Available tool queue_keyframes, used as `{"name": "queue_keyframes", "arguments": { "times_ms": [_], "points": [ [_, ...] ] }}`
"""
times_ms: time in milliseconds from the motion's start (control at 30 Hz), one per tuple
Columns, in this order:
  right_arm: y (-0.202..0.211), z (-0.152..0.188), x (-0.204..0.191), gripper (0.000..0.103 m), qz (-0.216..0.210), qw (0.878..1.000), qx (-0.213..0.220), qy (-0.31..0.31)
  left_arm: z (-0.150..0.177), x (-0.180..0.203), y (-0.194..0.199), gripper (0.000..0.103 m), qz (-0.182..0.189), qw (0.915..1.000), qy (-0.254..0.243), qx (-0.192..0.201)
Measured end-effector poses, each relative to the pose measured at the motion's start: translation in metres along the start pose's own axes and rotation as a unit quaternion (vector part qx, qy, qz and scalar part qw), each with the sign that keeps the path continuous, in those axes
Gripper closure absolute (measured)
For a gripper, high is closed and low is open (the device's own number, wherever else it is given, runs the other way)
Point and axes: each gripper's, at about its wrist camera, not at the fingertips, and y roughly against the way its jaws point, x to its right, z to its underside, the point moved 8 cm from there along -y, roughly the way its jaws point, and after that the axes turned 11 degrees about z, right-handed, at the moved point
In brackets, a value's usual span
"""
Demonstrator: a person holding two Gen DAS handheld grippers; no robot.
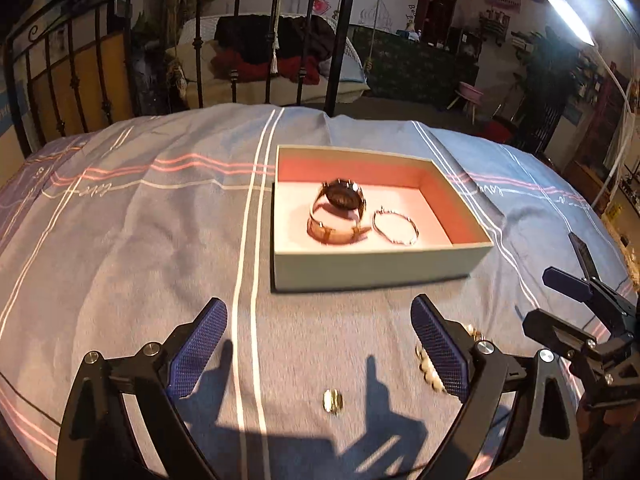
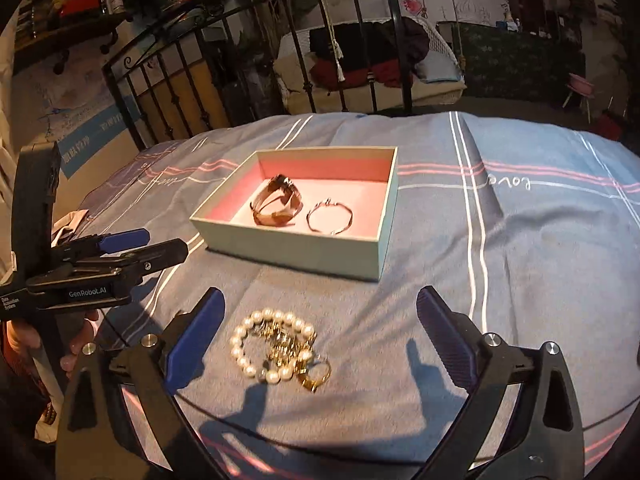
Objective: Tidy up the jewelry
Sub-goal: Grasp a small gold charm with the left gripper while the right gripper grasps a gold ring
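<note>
On the bed's striped blue sheet (image 2: 520, 260) sits an open box (image 1: 376, 268) with a pink lining. A wristwatch (image 1: 338, 210) and a thin silver bangle (image 1: 395, 227) lie side by side inside it. Both claws stand wide apart and hold nothing: the left claw (image 1: 320, 344) above a small gold ring (image 1: 333, 401), the right claw (image 2: 320, 340) over a pearl bracelet (image 2: 272, 344) tangled with gold pieces (image 2: 310, 372).
</note>
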Motion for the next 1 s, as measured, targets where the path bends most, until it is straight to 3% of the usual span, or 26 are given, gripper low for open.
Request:
{"name": "queue_keyframes", "arguments": {
  "times_ms": [67,167,200,267,300,433,600,667,700,733,833,1000],
  "points": [
    [-0.003,0.022,-0.002,0.04,-0.004,1.0,-0.023,0.002,0.023,0.007,0.0,0.015,-0.007,0.9998,-0.012,-0.011],
    [-0.009,0.045,-0.002,0.052,-0.017,0.999,-0.047,-0.003,0.042,0.012,0.0,0.023,-0.014,0.9993,-0.023,-0.024],
    [-0.01,0.05,-0.002,0.052,-0.016,0.999,-0.051,-0.005,0.047,0.012,0.0,0.031,-0.013,0.9993,-0.023,-0.027],
    [-0.009,0.057,-0.003,0.053,-0.013,0.999,-0.047,-0.002,0.053,0.01,-0.006,0.033,-0.008,0.999,-0.017,-0.041],
    [-0.008,0.057,-0.004,0.053,-0.01,0.999,-0.046,-0.001,0.056,0.008,-0.01,0.041,-0.014,0.9986,-0.018,-0.047],
    [-0.007,0.06,-0.007,0.052,-0.003,0.999,-0.044,0.007,0.055,0.009,-0.014,0.057,-0.015,0.9984,-0.034,-0.042],
    [-0.009,0.061,-0.008,0.052,0.003,0.999,-0.044,0.014,0.052,0.016,-0.022,0.061,-0.034,0.9962,-0.067,-0.044],
    [-0.009,0.061,-0.009,0.052,0.004,0.999,-0.043,0.019,0.053,0.022,-0.023,0.07,-0.044,0.9944,-0.085,-0.045],
    [-0.01,0.06,-0.008,0.052,0.003,0.999,-0.043,0.021,0.054,0.025,-0.024,0.085,-0.043,0.9937,-0.094,-0.045],
    [-0.01,0.06,-0.009,0.052,0.003,0.999,-0.044,0.024,0.056,0.029,-0.025,0.092,-0.032,0.9935,-0.098,-0.049],
    [-0.014,0.057,-0.011,0.052,0.002,0.998,-0.047,0.036,0.057,0.031,-0.025,0.092,-0.026,0.9939,-0.097,-0.045],
    [-0.024,0.048,-0.013,0.052,-0.012,0.997,-0.053,0.057,0.055,0.02,-0.019,0.092,0.016,0.9983,-0.046,-0.033]
  ]
}}
